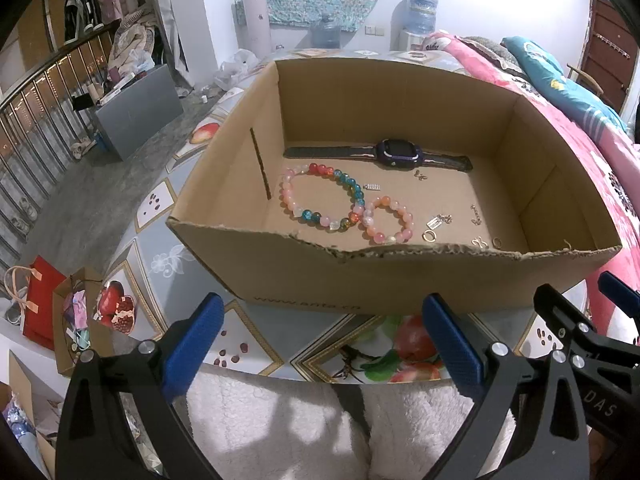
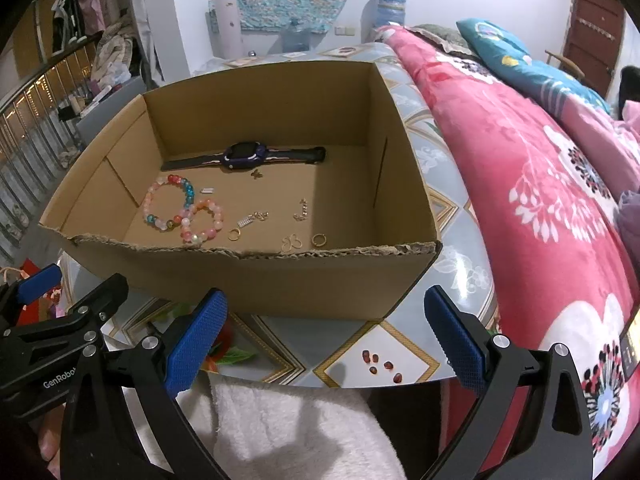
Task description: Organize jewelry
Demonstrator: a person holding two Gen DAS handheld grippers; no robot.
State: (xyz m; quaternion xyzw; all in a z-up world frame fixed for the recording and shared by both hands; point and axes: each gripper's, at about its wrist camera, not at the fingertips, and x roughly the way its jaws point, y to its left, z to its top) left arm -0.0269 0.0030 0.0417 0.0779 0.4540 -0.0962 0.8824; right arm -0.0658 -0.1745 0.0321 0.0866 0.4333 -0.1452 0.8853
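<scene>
White fleece fabric fills the bottom of both wrist views, right under the left gripper and right gripper; both sets of jaws stand wide apart and hold nothing. Ahead of them on the patterned surface sits an open cardboard box, its torn near wall between the jaws and the jewelry. Inside lie a watch along the far wall, a multicoloured bead bracelet touching a smaller pink bead bracelet, and small gold pieces, including a ring, scattered toward the near right corner. Everything seems already boxed, so I judge tidying remains: come in over the rim from above, and pinch one bracelet's beads without dragging its neighbour.
</scene>
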